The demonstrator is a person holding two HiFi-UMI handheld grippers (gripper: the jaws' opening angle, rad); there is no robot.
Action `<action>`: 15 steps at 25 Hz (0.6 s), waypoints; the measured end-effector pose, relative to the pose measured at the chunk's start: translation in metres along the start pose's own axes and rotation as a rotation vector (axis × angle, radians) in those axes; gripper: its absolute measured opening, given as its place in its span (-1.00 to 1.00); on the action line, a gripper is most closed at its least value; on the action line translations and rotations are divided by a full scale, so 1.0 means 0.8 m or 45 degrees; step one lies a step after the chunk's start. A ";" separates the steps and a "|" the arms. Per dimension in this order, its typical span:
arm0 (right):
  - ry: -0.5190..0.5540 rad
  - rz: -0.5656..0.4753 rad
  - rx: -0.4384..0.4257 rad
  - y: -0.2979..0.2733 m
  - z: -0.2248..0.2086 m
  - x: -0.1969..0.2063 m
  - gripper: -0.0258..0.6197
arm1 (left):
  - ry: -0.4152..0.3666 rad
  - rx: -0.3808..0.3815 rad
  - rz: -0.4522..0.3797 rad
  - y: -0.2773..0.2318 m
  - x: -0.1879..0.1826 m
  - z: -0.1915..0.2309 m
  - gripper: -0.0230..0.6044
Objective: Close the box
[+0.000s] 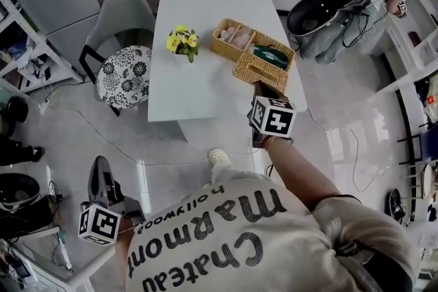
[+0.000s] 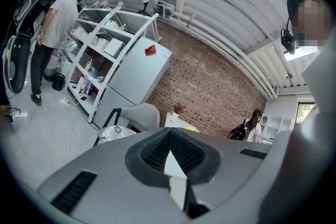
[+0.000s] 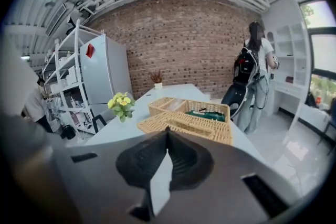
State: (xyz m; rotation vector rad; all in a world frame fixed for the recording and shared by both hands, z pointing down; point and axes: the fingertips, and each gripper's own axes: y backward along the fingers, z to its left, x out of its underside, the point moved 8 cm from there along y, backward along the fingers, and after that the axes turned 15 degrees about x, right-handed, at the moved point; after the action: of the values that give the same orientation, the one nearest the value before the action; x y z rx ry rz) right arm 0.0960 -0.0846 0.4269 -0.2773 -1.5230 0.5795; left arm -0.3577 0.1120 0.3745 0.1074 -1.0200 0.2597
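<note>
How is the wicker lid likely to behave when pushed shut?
Probably light: the wicker lid is thin, open weave. Likely fairly stiff, since it keeps a flat panel shape beside the basket. Its rough weave should resist slipping, though an off-centre push may skew it.

Right gripper extended, jaws together; left gripper low, jaws apparently together.

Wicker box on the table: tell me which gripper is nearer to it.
Right. The right gripper hangs just off the near end of the wicker box, pointing at it. The left gripper is far back, over the floor.
</note>
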 end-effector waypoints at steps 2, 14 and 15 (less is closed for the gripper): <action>0.013 -0.018 0.002 0.006 -0.004 -0.009 -0.89 | 0.001 0.010 -0.010 0.000 0.003 -0.002 -0.93; 0.055 -0.195 0.024 0.012 -0.025 -0.076 -0.89 | 0.027 0.025 -0.049 -0.020 0.007 -0.015 -0.93; 0.054 -0.207 0.023 0.010 -0.028 -0.082 -0.89 | 0.028 0.026 -0.052 -0.025 0.008 -0.016 -0.93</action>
State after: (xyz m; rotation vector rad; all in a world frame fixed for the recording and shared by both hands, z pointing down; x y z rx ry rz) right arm 0.1197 -0.1078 0.3660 -0.1496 -1.4826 0.4554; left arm -0.3387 0.0965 0.3740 0.1436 -0.9925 0.2336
